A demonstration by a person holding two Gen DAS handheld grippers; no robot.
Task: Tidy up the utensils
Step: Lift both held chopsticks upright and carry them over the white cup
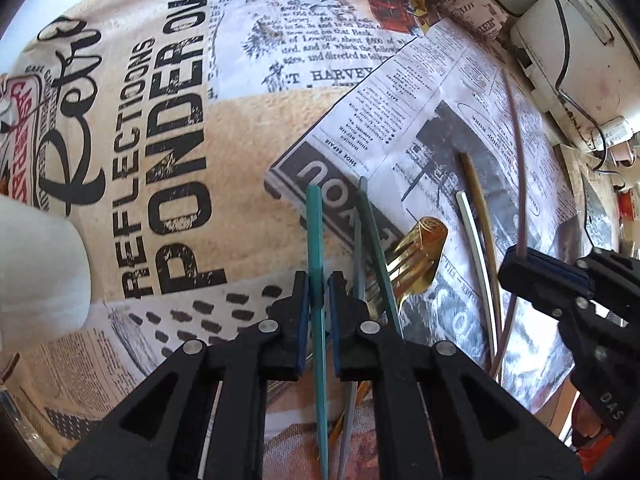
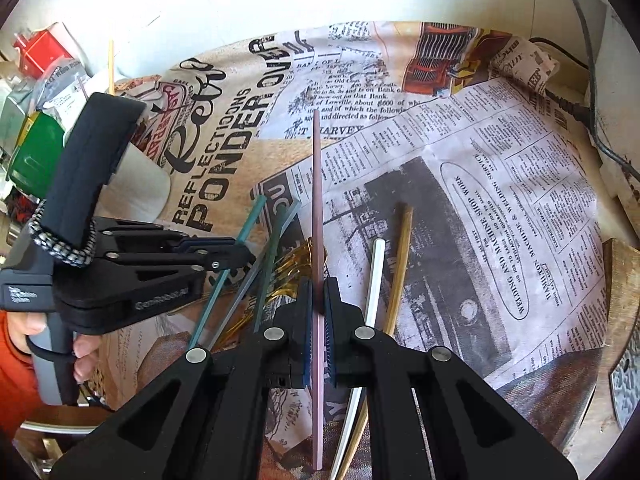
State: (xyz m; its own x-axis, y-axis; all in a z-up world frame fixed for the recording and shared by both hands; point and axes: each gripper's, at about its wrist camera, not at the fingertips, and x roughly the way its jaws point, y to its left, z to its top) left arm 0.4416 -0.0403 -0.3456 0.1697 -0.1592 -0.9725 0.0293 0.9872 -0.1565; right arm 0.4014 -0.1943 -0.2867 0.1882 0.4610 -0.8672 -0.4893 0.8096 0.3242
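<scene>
My left gripper (image 1: 319,280) is shut on a teal straw (image 1: 315,220) and holds it above the newspaper-print cloth (image 1: 240,128). My right gripper (image 2: 319,292) is shut on a pink straw (image 2: 316,184); it also shows in the left wrist view (image 1: 544,276) at the right. A dark green straw (image 1: 374,236), a grey straw (image 1: 357,264), a white straw (image 1: 478,248) and a tan straw (image 1: 482,204) lie on the cloth around a gold fork (image 1: 416,248). In the right wrist view the left gripper (image 2: 236,258) holds the teal straw (image 2: 250,216) to my left.
A white cup (image 1: 40,256) stands at the left on the cloth. A white box with cables (image 1: 568,40) sits at the back right. Red and green containers (image 2: 36,136) crowd the far left. A wooden board (image 2: 620,280) lies at the right edge.
</scene>
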